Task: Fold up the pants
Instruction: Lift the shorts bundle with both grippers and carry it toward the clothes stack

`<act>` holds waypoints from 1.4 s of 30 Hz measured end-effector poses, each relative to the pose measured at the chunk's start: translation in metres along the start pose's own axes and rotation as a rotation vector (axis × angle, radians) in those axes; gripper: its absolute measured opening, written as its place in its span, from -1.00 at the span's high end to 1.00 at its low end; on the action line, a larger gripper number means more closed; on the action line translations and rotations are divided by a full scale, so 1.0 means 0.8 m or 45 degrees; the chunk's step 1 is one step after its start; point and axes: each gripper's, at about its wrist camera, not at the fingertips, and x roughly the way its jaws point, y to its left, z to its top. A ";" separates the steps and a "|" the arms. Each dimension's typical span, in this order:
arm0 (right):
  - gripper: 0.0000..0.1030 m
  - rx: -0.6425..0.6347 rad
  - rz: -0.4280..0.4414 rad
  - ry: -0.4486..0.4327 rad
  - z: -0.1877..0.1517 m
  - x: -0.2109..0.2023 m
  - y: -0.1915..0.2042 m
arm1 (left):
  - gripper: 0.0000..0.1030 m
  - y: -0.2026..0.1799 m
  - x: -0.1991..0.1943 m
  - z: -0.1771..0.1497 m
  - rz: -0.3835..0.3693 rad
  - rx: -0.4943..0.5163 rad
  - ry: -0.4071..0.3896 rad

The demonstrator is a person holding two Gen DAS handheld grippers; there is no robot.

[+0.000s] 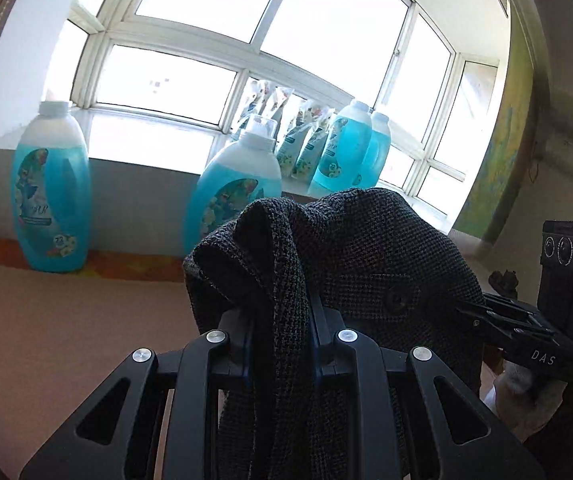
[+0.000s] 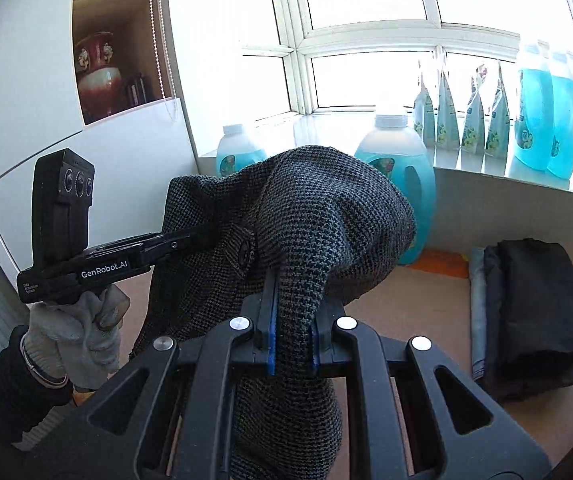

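Left wrist view: my left gripper point(image 1: 282, 320) has its fingers clamped on a fold of the dark tweed pants point(image 1: 350, 256), which hang bunched above the tabletop point(image 1: 66, 328). The right gripper point(image 1: 482, 312) bites the same cloth at 3 o'clock. Blue detergent bottles point(image 1: 52, 196) at 10

Right wrist view: my right gripper's point(image 2: 292, 320) fingers pinch the pants point(image 2: 306, 216) too; folded dark clothes point(image 2: 538, 312) sit at 3 o'clock, my gloved left hand point(image 2: 82, 336) at 8
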 end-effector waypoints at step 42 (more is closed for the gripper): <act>0.12 0.091 -0.500 0.338 -0.007 0.073 -0.491 | 0.65 -0.161 0.439 0.003 -0.160 0.024 0.322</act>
